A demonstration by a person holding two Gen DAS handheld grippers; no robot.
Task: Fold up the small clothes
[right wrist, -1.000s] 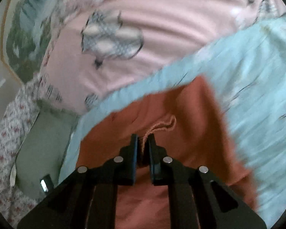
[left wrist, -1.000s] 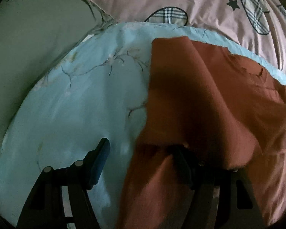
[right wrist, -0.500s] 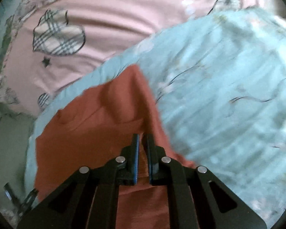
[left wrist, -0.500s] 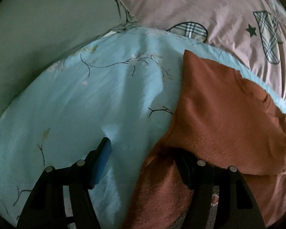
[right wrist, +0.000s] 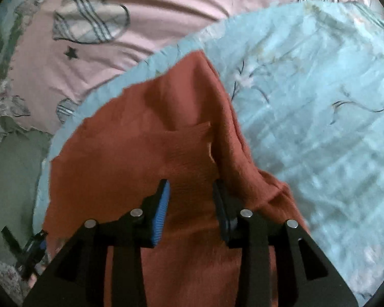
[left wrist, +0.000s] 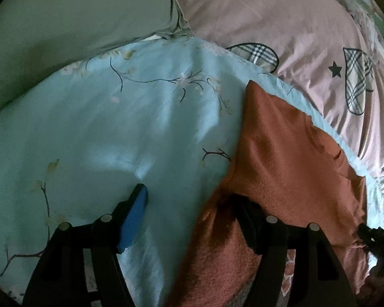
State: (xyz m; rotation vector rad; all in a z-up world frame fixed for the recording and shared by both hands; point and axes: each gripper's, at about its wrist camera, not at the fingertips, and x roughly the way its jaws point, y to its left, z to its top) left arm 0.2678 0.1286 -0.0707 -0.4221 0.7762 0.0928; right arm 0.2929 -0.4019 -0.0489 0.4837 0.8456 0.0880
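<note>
A rust-orange knit garment point(left wrist: 289, 158) lies folded on a light blue floral sheet point(left wrist: 115, 128). My left gripper point(left wrist: 189, 199) is open; its left finger rests on the sheet and its right finger is draped by the garment's edge. In the right wrist view the garment point(right wrist: 130, 140) lies spread under my right gripper point(right wrist: 190, 189), which is open with its jaws apart over a ribbed cuff or hem point(right wrist: 189, 138). It holds nothing.
A pink quilt with plaid patches point(left wrist: 294, 25) lies beyond the blue sheet point(right wrist: 320, 102); it also shows in the right wrist view point(right wrist: 115, 25). A grey-green pillow point(left wrist: 64, 20) sits at the far left. The other gripper shows at the lower right edge point(left wrist: 379, 238).
My right gripper was shut on the garment and has opened, letting it go. The garment has settled flat on the sheet. The left gripper stayed open and shifted a little.
</note>
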